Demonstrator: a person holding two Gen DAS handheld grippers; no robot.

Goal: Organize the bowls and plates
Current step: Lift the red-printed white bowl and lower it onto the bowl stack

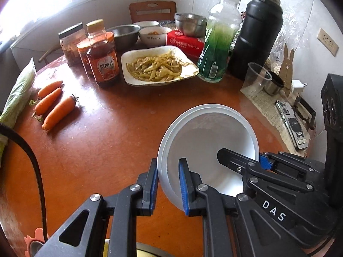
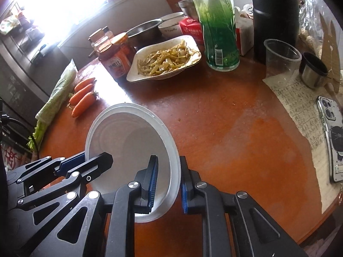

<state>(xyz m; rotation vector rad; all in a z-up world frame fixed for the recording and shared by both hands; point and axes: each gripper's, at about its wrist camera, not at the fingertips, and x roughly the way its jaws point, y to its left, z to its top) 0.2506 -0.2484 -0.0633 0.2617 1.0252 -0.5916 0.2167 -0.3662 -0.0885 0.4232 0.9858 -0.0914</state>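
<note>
A white plastic bowl is held between both grippers a little above the brown table. My left gripper is shut on its left rim, one blue pad inside and one outside. My right gripper is shut on the bowl's right rim in the same way. Each gripper shows in the other's view, the right in the left wrist view and the left in the right wrist view. A white square plate of stir-fried shreds sits further back, also in the right wrist view. Steel and white bowls stand behind it.
Sauce jars and a bottle, three carrots and bagged greens lie at the left. A green bottle, black thermos, clear cup, small steel cup, paper and phone are at the right.
</note>
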